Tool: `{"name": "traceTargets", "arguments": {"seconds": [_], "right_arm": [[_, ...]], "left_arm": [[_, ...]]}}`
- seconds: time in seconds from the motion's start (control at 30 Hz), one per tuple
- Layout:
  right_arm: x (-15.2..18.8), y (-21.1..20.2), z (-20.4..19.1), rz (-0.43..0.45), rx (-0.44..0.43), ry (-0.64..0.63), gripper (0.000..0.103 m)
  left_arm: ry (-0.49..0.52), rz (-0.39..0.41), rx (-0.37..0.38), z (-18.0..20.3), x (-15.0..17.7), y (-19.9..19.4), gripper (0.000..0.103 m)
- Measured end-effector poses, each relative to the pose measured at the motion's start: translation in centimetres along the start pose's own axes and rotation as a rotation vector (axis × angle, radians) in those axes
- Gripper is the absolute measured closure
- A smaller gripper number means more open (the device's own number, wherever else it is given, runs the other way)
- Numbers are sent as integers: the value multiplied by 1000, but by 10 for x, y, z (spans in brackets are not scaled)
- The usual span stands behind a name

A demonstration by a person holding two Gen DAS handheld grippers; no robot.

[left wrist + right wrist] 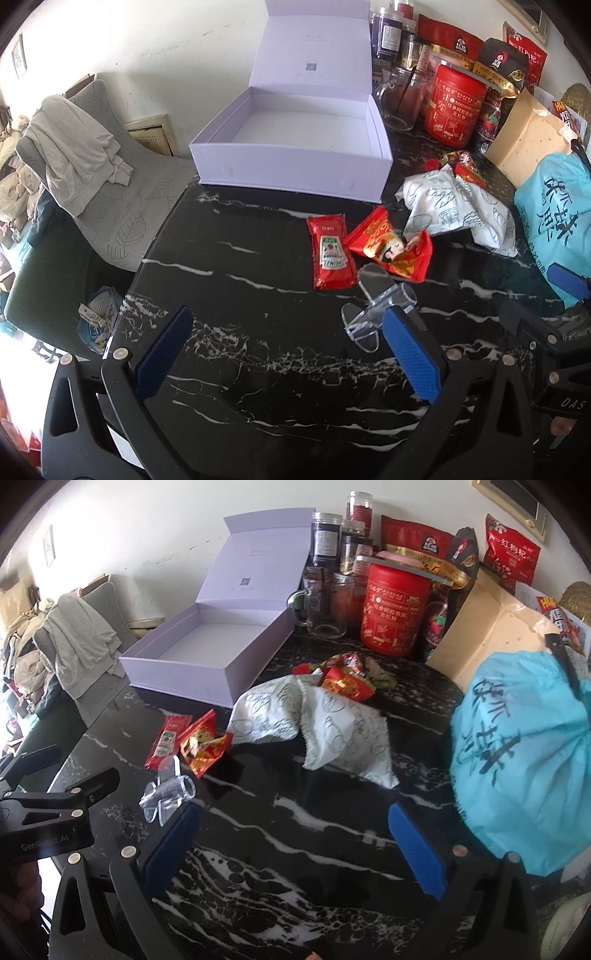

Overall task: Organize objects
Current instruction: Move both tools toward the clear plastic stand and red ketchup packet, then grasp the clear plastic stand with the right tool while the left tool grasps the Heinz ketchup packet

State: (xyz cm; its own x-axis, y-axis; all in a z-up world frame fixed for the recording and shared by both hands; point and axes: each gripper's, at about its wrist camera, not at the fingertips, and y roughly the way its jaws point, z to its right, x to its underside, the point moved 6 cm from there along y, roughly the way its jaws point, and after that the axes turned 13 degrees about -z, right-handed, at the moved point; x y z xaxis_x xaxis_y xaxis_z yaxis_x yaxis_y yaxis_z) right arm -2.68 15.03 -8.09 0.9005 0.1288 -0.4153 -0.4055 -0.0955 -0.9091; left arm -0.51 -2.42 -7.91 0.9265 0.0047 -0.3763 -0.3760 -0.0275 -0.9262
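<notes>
Both tools idle above the near edge of the black marbled surface [258, 369]. Left hand-held gripper [286, 356]: jaws spread wide, nothing between them. Right hand-held gripper [293, 847]: likewise spread wide and empty.

Loose items, mid-surface: ketchup sachet [331, 252] lying flat; red snack packet [391, 248] just to its right, edges touching or overlapping; clear plastic stand [373, 310] near side of both, just beside the left tool's right finger. White printed pouches [314, 723] further right, with crumpled red wrappers [343, 675] on their far side.

Risks (judgement):
- Clear stand looks light, rigid and hard to read against dark stone; a closing finger could knock it off line or send it skating toward the near edge.
- Sachet lies flat; pads may slide over it rather than catch. A hard squeeze could burst it.
- Sachet and packet abut, so one pinch may drag both.
- Glass mugs [325, 602] stand right beside the box; a wide swing could clip them.

Containers:
- Lavender box [295, 162], far left, lid [314, 48] upright: empty.
- Red canister [395, 609]: lidded, contents hidden.
- Jars [327, 539] behind: dark contents, unidentifiable.
- Blue bag [524, 760], right: bulging, contents hidden.
</notes>
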Motion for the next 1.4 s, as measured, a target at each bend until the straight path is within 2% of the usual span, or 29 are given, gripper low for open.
{"name": "traceTargets", "arguments": {"seconds": [0.27, 0.47, 0.87, 0.97, 1.03, 1.13, 1.4], "right_arm": [[10, 24, -28, -46, -86, -51, 0], [11, 39, -50, -75, -158, -98, 2], [-13, 65, -87, -82, -242, -207, 21], [-16, 71, -91, -84, -256, -218, 32], [-17, 72, -91, -77, -243, -231, 46], [-17, 71, -88, -74, -247, -240, 58], [-7, 65, -59, -77, -236, -184, 59]], "left_arm": [[26, -59, 28, -10, 10, 22, 0], [39, -66, 49, -22, 10, 31, 0], [43, -81, 64, -36, -12, 44, 0], [58, -79, 56, -35, -18, 46, 0], [71, -77, 54, -32, -22, 48, 0], [96, -71, 67, -23, -28, 49, 0], [166, -97, 145, 12, -38, 62, 0]]}}
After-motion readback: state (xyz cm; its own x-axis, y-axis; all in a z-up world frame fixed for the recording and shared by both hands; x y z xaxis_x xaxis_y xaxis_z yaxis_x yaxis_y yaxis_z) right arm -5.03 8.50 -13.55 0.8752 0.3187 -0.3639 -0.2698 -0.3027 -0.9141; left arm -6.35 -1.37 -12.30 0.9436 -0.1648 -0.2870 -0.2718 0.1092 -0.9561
